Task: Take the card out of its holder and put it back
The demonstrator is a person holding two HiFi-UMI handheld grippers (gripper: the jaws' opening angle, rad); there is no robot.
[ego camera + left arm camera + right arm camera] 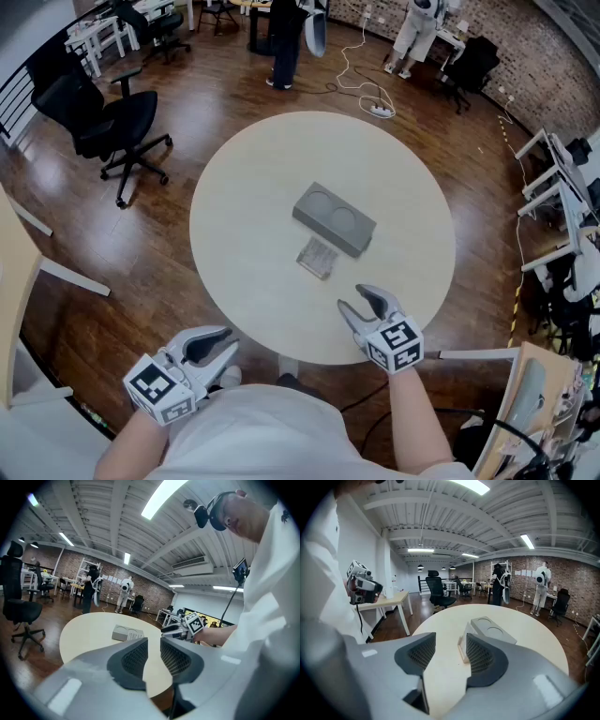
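Observation:
A small pale card holder (317,257) lies on the round cream table (244,234), just in front of a grey block (334,218) with two round recesses. I cannot tell the card apart from the holder. My right gripper (361,302) hovers over the table's near edge, open and empty, a short way from the holder. In the right gripper view the holder (462,646) and the block (492,631) sit just beyond the jaws of the right gripper (450,639). My left gripper (211,345) is off the table by my body. Its jaws are slightly apart and empty in the left gripper view (153,641).
A black office chair (108,117) stands on the wood floor at the left. A power strip (380,110) with cables lies beyond the table. White desks (553,178) line the right side, and people stand far back. A pale wooden desk (389,601) is at my left.

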